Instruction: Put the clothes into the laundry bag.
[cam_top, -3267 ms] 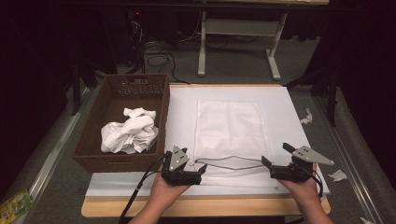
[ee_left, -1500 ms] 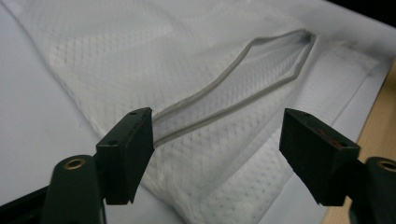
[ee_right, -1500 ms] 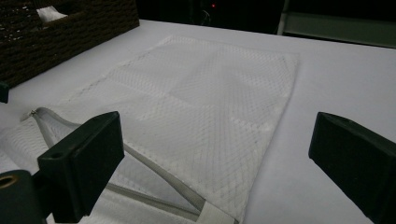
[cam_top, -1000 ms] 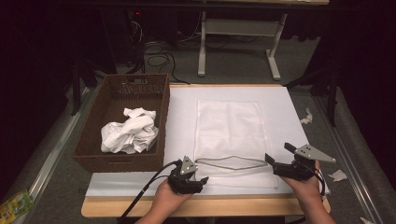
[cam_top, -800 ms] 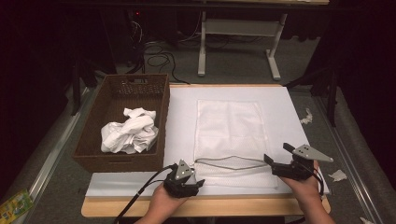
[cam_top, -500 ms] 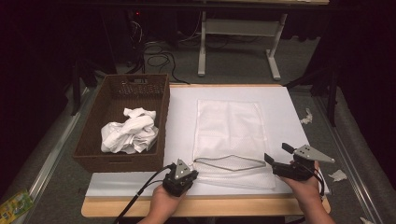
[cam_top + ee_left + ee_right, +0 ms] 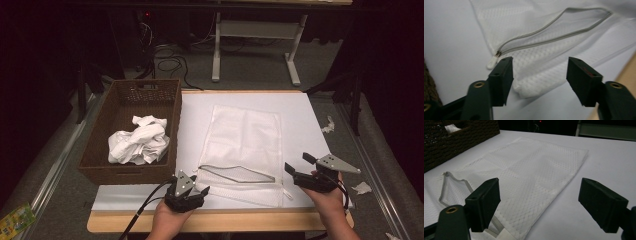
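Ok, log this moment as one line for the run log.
left gripper: open, jaws just reopened, at mesh laundry bag corner | right gripper: open, nothing held | zipper: open | basket: crumpled white cloth

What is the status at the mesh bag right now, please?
Left hand-held gripper open, jaws just reopened astride mesh bag corner. Right hand-held gripper open, empty. Bag flat, zipper open. Nothing in the way.

Dim surroundings, bright tabletop, soft close-up blur
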The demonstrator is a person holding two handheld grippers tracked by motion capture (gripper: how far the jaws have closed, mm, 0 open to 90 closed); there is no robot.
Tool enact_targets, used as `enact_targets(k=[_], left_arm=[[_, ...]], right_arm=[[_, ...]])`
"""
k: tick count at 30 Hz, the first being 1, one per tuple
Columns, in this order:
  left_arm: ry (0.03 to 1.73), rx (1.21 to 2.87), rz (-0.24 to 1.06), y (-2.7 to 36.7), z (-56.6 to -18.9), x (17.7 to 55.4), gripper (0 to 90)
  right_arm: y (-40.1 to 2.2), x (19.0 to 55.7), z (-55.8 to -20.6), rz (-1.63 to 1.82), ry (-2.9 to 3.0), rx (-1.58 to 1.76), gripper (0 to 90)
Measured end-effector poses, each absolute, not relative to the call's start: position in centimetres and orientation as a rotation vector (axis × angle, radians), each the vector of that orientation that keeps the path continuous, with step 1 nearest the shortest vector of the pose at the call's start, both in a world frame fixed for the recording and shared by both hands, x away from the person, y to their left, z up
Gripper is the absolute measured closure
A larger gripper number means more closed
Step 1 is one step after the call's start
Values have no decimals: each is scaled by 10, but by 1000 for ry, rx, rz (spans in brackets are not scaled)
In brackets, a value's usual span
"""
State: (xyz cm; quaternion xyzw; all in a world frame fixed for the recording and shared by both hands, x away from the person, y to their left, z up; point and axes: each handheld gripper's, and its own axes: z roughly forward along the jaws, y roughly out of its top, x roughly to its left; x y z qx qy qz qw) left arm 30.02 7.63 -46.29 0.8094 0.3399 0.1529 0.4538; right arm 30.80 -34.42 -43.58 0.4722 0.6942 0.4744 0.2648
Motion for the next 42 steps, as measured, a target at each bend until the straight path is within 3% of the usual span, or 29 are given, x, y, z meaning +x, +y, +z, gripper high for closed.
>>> enact_targets(k=[3, 6, 11, 14, 19, 24, 25, 28, 34, 42], left_arm=[[815, 2008, 295, 78, -459, 296, 297], [772, 2009, 346, 81, -462, 292, 255], [807, 1948, 309, 89, -462, 302, 298], [807, 1928, 308, 92, -457, 305, 304], [773, 1915, 306, 95, -454, 308, 299], [783, 1892, 306, 100, -454, 309, 303], [783, 1889, 306, 100, -454, 309, 303], [769, 1904, 298, 99, -454, 308, 307], [769, 1926, 330, 93, -456, 302, 316], [766, 1924, 360, 96, -456, 304, 327]], right_arm=[[-345, 310, -439, 1281, 1879, 1300, 213], [-344, 316, -447, 1260, 1892, 1353, 284], [-336, 352, -450, 1117, 1876, 1478, 332], [-330, 391, -447, 1031, 1856, 1473, 464], [-327, 452, -461, 888, 1870, 1605, 513], [-327, 476, -475, 806, 1849, 1724, 545], [-326, 476, -476, 797, 1837, 1716, 580], [-323, 479, -475, 769, 1871, 1674, 893], [-324, 474, -472, 739, 1893, 1675, 899], [-355, 440, -471, 807, 1850, 1677, 895]])
